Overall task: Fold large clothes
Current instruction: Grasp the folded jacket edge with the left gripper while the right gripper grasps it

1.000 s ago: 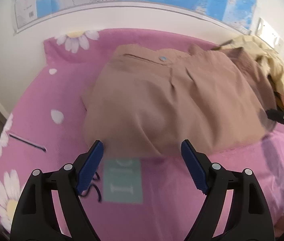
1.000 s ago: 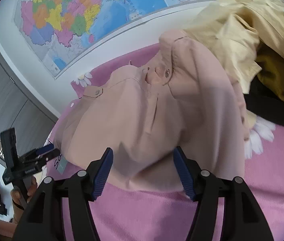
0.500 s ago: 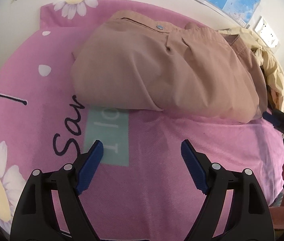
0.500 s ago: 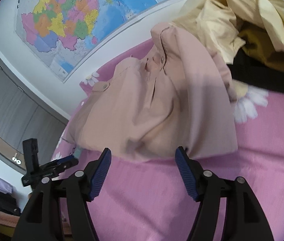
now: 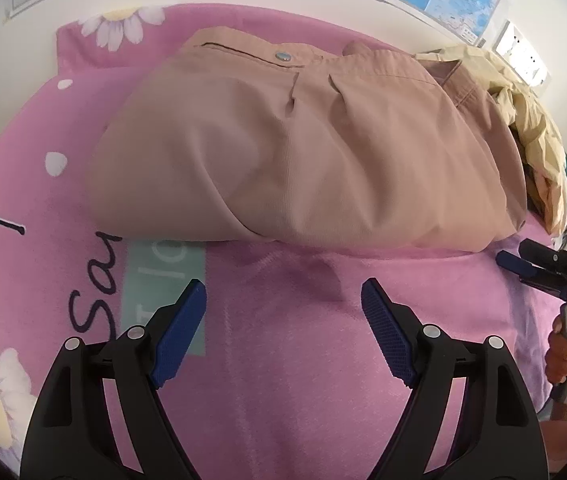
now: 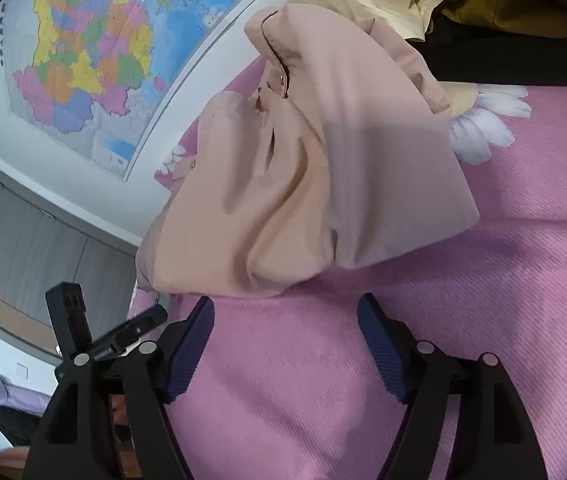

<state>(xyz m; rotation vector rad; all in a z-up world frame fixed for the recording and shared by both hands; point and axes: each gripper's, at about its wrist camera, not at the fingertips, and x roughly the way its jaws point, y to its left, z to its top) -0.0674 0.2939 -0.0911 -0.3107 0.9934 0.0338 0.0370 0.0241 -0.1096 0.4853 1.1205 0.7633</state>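
Observation:
A tan-pink folded garment (image 5: 303, 148) lies in a rounded bundle on the pink daisy-print blanket (image 5: 303, 360). It also shows in the right wrist view (image 6: 303, 184). My left gripper (image 5: 283, 312) is open and empty, over bare blanket just short of the garment's near edge. My right gripper (image 6: 285, 328) is open and empty, a little short of the garment's edge on its side; it also shows at the right edge of the left wrist view (image 5: 523, 266).
A heap of other clothes, pale yellow (image 5: 531, 120) and mustard and black (image 6: 503, 8), lies against the garment's far end. A map (image 6: 95, 56) hangs on the white wall behind. Grey cupboard doors (image 6: 35, 240) stand at the left.
Both grippers have drawn back from the garment and stay open. The garment has settled on the blanket, and more bare blanket now lies between it and the fingers.

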